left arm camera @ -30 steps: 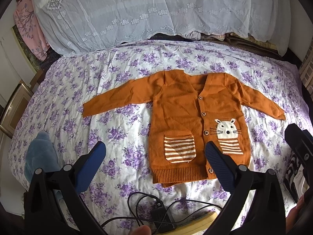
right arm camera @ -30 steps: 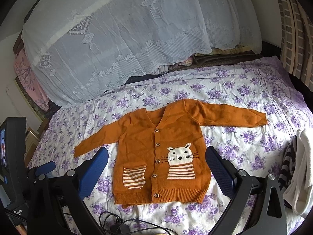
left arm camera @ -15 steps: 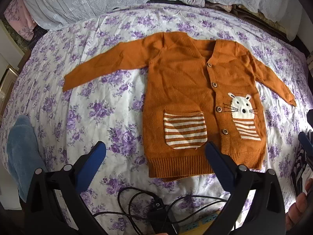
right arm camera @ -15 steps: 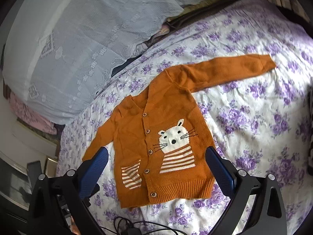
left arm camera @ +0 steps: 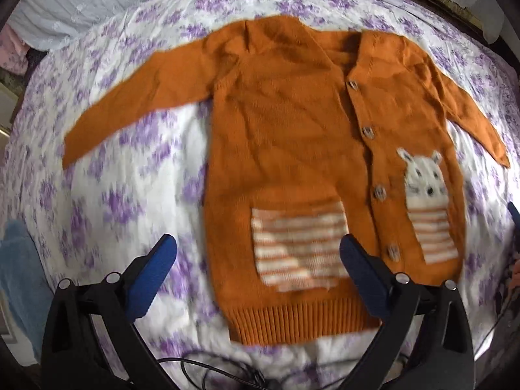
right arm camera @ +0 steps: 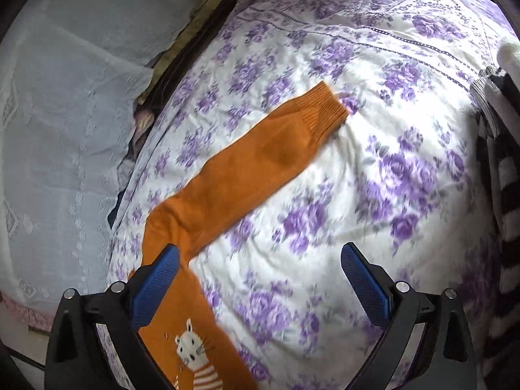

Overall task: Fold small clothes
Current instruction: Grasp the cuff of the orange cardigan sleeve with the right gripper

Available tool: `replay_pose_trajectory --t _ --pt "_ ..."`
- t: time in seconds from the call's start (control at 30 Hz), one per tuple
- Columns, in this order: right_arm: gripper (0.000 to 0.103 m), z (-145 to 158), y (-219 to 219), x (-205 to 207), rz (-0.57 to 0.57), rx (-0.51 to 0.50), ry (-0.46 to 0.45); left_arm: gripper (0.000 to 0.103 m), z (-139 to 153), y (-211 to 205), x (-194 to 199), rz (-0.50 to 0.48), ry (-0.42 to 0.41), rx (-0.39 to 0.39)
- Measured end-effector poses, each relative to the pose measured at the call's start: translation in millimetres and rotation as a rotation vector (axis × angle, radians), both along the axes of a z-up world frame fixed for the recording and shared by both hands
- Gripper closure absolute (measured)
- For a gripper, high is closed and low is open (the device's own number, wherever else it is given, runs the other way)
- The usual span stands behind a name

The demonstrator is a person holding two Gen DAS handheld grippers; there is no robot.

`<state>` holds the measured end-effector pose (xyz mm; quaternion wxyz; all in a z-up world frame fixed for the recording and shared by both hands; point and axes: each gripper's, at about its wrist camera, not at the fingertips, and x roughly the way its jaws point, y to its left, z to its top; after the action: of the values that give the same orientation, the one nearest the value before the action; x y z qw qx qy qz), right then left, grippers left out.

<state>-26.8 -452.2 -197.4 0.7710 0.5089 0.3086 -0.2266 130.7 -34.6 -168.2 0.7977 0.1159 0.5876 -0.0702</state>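
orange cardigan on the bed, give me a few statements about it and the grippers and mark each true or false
1. The orange cardigan lies flat with both sleeves spread out on the floral bedsheet. True.
2. The left gripper is clamped on the hem. False: its jaws stand open and hold nothing.
3. The white animal face sits above a striped patch. True.
4. The cardigan is unbuttoned and lies open. False: it lies closed, with a row of buttons down the front.
5. The right gripper is open, with the sleeve cuff ahead of it. True.
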Motion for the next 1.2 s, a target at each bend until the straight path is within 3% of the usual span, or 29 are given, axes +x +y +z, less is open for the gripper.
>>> replay_pose_trajectory --t 0.27,0.4,0.5,0.6,0.67,0.73,0.8,0.9,1.0,1.07,1.2 --pt "0.005 -25 -43 18 -0.105 0.0 0.005 0.005 -5 7 92 0.107 -0.065 0.061" --pt "0.008 -30 -52 28 -0.137 -0.048 0.006 0.005 -8 2 129 0.106 -0.13 0.144" --pt "0.03 -27 -57 39 -0.129 -0.098 -0.004 0.005 -18 2 150 0.114 -0.158 0.18" --pt "0.063 -25 -64 41 -0.138 -0.098 -0.04 0.004 -44 9 168 0.153 -0.131 0.249" --pt "0.09 -21 -68 37 -0.159 -0.132 -0.033 0.004 -58 15 168 0.178 -0.097 0.237" --pt "0.091 -28 -75 33 -0.187 -0.124 0.019 0.004 -53 16 163 0.205 -0.123 0.224" --pt "0.094 -44 -83 28 -0.206 -0.053 0.028 0.005 -47 3 159 0.169 -0.131 0.265" --pt "0.085 -45 -86 26 -0.219 -0.016 0.002 0.005 -28 -27 142 0.075 -0.179 0.208" --pt "0.084 -38 -84 34 -0.22 -0.053 0.018 0.005 -17 -84 123 -0.086 -0.199 0.157" --pt "0.096 -33 -81 36 -0.223 -0.1 0.027 0.005 -17 -121 116 -0.162 -0.21 0.163" --pt "0.096 -19 -73 31 -0.215 -0.145 0.003 0.005 -36 -194 114 -0.282 -0.199 0.198"
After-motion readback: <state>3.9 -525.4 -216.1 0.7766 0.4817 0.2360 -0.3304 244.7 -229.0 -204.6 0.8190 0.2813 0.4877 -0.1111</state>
